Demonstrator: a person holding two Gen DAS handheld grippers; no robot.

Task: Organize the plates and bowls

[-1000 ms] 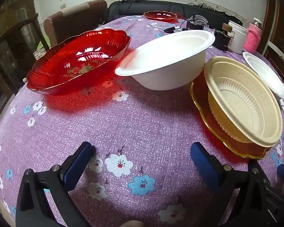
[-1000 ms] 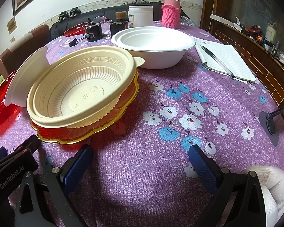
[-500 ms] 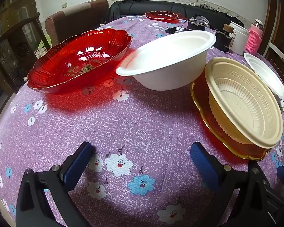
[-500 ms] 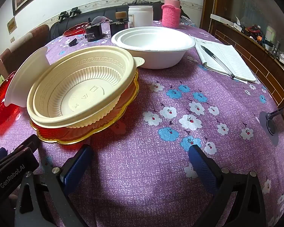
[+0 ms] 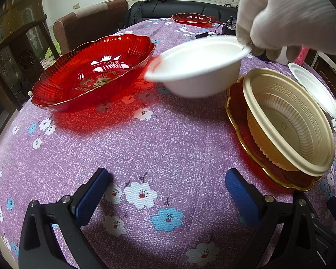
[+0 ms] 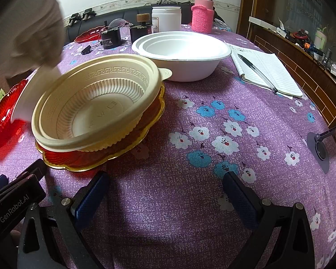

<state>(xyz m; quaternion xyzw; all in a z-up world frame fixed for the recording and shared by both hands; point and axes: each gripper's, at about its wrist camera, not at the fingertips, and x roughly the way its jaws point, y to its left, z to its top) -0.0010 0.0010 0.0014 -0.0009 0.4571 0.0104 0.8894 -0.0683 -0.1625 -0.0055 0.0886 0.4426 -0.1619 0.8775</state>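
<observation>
Purple flowered cloth (image 5: 168, 139) lies under both claws: the left gripper (image 5: 168, 192) and right gripper (image 6: 165, 192) gape wide, holding nothing. Beyond, a ribbed cream bowl (image 6: 96, 103), empty, sits in a gold-rimmed red plate (image 6: 100, 157). A gloved hand (image 5: 286, 15) pinches the rim of a smooth white bowl (image 5: 197, 71), tilted beside a fluted red dish (image 5: 94, 74). Farther off stand nested white bowls (image 6: 181, 53).

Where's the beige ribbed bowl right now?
The beige ribbed bowl sits tilted on a gold-rimmed red plate, left-centre in the right wrist view, just in front of the stacked white bowls.
</observation>
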